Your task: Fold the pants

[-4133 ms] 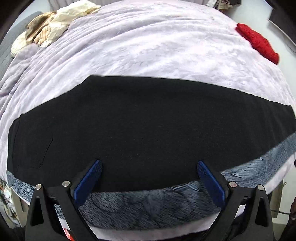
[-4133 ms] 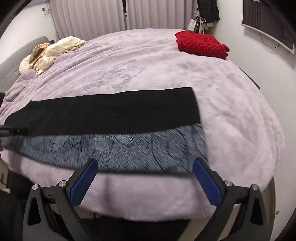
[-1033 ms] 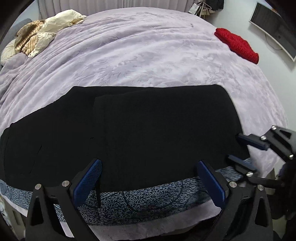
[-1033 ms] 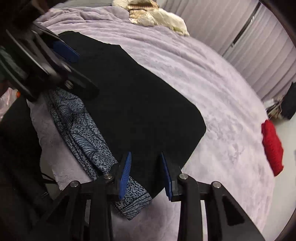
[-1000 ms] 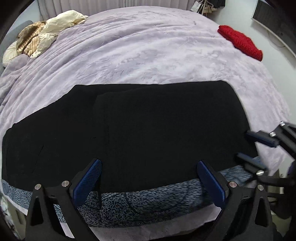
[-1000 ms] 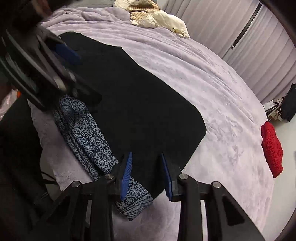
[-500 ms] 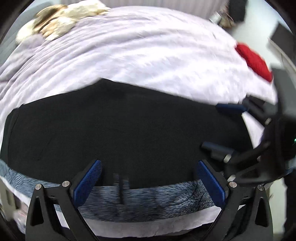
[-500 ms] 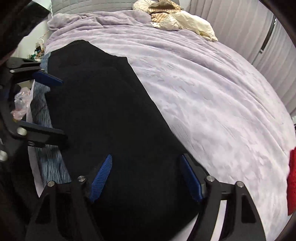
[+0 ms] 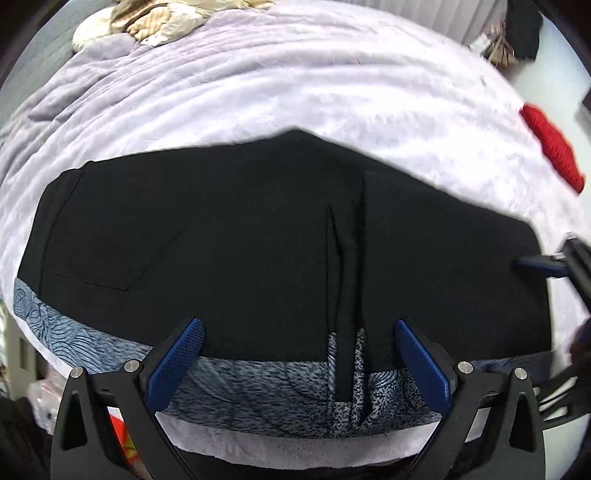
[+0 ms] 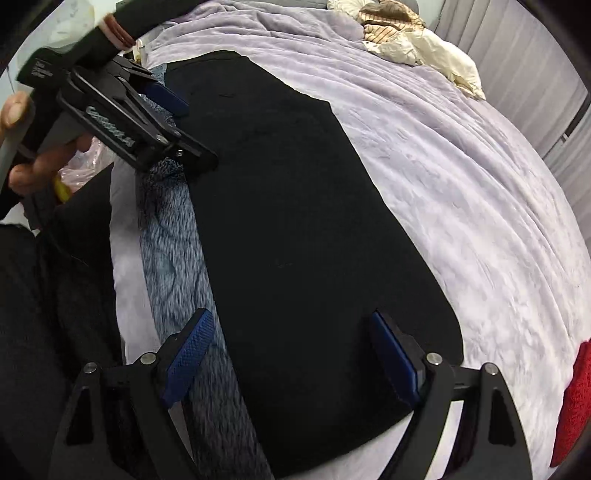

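Observation:
The black pants (image 9: 258, 240) lie folded over on the lilac bedspread (image 9: 295, 81), with a blue patterned inner side (image 9: 258, 384) showing along the near edge. A narrow crease (image 9: 347, 295) runs across them. My left gripper (image 9: 299, 362) is open and empty, just above the near edge. My right gripper (image 10: 291, 358) is open and empty over the pants' right end (image 10: 314, 258); one of its fingertips (image 9: 539, 266) shows at the right in the left wrist view. The left gripper also shows in the right wrist view (image 10: 173, 122).
A red knitted item (image 9: 554, 147) lies at the bed's far right and also shows in the right wrist view (image 10: 576, 402). A cream and striped heap (image 9: 166, 18) lies at the head of the bed. Curtains (image 10: 535, 55) hang behind.
My right gripper has opened and moved in over the pants' right end. My left gripper has come closer to the near edge. A crease has formed in the pants.

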